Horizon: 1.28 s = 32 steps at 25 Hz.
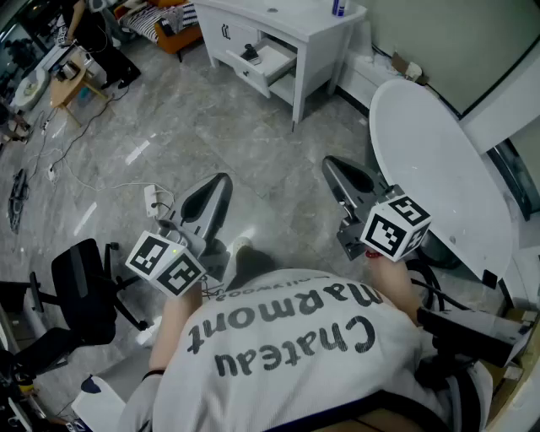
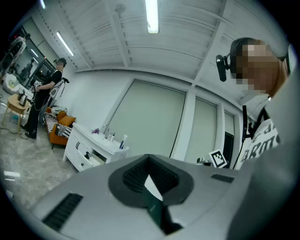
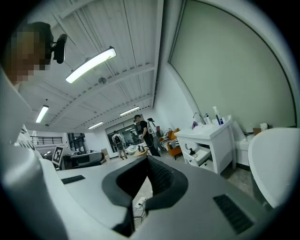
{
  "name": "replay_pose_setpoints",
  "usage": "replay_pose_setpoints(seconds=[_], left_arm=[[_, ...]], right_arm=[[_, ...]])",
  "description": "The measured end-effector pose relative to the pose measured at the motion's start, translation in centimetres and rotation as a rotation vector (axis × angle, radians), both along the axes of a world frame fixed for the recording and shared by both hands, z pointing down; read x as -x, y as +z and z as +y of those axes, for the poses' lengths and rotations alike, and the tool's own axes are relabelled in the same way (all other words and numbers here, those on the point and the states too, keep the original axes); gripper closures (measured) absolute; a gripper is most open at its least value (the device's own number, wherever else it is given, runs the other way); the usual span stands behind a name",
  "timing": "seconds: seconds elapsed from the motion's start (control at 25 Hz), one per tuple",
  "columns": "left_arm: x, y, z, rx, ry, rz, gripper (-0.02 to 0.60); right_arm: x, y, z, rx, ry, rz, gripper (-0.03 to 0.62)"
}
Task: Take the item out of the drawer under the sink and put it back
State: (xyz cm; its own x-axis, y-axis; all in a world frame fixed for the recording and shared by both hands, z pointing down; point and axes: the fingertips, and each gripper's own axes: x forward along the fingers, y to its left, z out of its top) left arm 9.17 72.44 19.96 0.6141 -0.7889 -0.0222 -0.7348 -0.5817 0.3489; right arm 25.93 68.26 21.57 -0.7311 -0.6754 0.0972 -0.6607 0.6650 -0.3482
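A white sink cabinet (image 1: pixel 325 29) stands at the far end of the floor. Its drawer (image 1: pixel 268 61) is pulled out, and a small dark item (image 1: pixel 251 56) lies in it. The cabinet (image 2: pixel 89 147) shows small at the left in the left gripper view. In the right gripper view the cabinet (image 3: pixel 208 136) and its drawer (image 3: pixel 202 153) are off to the right. My left gripper (image 1: pixel 221 181) and right gripper (image 1: pixel 331 164) are held level near my body, far short of the cabinet. Both are shut with nothing in them, as each gripper's own view shows: left gripper (image 2: pixel 149 161), right gripper (image 3: pixel 147 161).
A round white table (image 1: pixel 439 169) stands close on the right. A black office chair (image 1: pixel 80 287) is at the left. A power strip (image 1: pixel 152 198) with a cable lies on the grey floor. People (image 3: pixel 140 131) stand far back by an orange sofa (image 1: pixel 173 21).
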Motion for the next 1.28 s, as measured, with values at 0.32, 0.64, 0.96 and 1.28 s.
replay_pose_setpoints(seconds=[0.32,0.64,0.96,1.28], left_arm=[[0.5,0.4,-0.7,0.002,-0.02,0.002,0.572],[1.0,1.0,-3.1,-0.004,-0.034,0.05,0.572],[2.8,1.6,-8.4,-0.001,0.035,-0.051,0.572],[8.1,0.8,-18.2,0.051,0.092,-0.022,0.572]], right_arm=[[0.0,0.1,-0.5,0.0,-0.002,-0.008,0.583],[0.4,1.1,-2.7,0.008,-0.029,0.037,0.582],[2.4,0.7,-8.3,0.06,-0.005,-0.008,0.582],[6.5,0.1,-16.9,0.079,0.079,-0.024,0.582]])
